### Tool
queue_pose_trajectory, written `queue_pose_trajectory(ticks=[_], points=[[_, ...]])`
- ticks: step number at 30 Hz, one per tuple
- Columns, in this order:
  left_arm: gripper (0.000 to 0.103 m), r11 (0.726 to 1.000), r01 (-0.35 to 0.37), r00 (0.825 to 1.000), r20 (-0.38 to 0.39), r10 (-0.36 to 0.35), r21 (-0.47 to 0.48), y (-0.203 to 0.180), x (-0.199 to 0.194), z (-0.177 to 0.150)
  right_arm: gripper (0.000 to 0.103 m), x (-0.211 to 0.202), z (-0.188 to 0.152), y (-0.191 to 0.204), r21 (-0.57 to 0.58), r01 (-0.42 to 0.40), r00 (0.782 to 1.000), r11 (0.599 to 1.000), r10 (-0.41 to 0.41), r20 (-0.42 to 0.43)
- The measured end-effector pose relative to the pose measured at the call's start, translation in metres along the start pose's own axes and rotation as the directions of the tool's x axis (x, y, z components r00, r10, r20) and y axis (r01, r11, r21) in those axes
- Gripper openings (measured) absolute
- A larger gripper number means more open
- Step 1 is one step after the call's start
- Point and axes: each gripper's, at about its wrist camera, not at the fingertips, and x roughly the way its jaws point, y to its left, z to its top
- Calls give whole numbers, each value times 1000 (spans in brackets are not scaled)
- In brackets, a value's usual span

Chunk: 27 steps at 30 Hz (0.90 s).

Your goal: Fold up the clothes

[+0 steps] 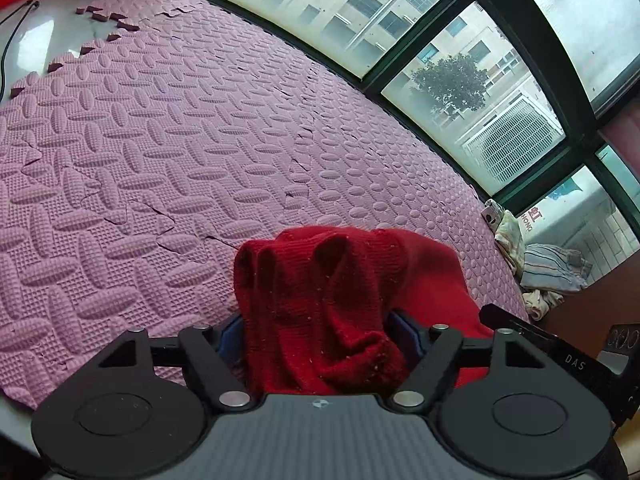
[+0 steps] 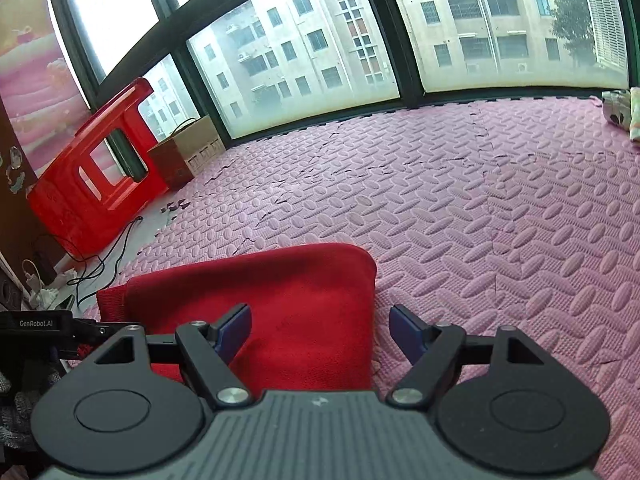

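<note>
A: Fig. 1, left wrist view; what do I hold, and where?

B: My left gripper (image 1: 320,344) has a bunched fold of the red knitted garment (image 1: 336,288) packed between its blue pads (image 1: 404,334), lower centre of the frame; whether the pads actually pinch it I cannot tell, since the cloth hides their faces; the rest drapes onto the pink embossed foam mat (image 1: 168,132).

A: Fig. 2, right wrist view?

B: My right gripper (image 2: 320,330) stands released, jaws apart; the garment's flat right edge runs up between them at lower centre, touching neither pad as far as I can see.

A: Failure modes?

B: In my judgement the thick bunch may slip from the left jaws if the pinch is shallow; the right may close beside the edge, on mat alone; the crease would then lie skewed; the heap of pale striped cloths (image 1: 548,268) at right seems well clear.
</note>
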Motion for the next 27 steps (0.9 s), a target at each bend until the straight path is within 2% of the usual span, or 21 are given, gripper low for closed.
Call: queue_pose_trajectory(ticks=[8,10,12,14,19,22,27], points=[[75,1000,8,1000,-5,-8,11,0,2,3,78,24,-1,-22,127,-64,996,990,72,-60],[71,1000,3,1000,-6,-2,26,-1,3,4,76,29,-1,-23,144,-76,994,987,86,-69],[67,999,0,1000,-5,0,43,-2,3,5,69,33,-2,-24,166,-94,991,982,108,-76],[58,998,4,1000,-3,-4,56,-4,1,7,65,33,-3,-22,170,-104,991,980,117,-71],[43,992,12,1000,18,-14,129,-19,-4,15,43,19,-3,-22,186,-119,992,975,124,-16],[38,986,28,999,15,-30,162,-30,-1,21,38,8,-2,-25,200,-115,993,973,112,25],[36,973,44,999,-14,-42,225,-57,15,32,35,-12,3,-37,219,-82,994,972,66,83]])
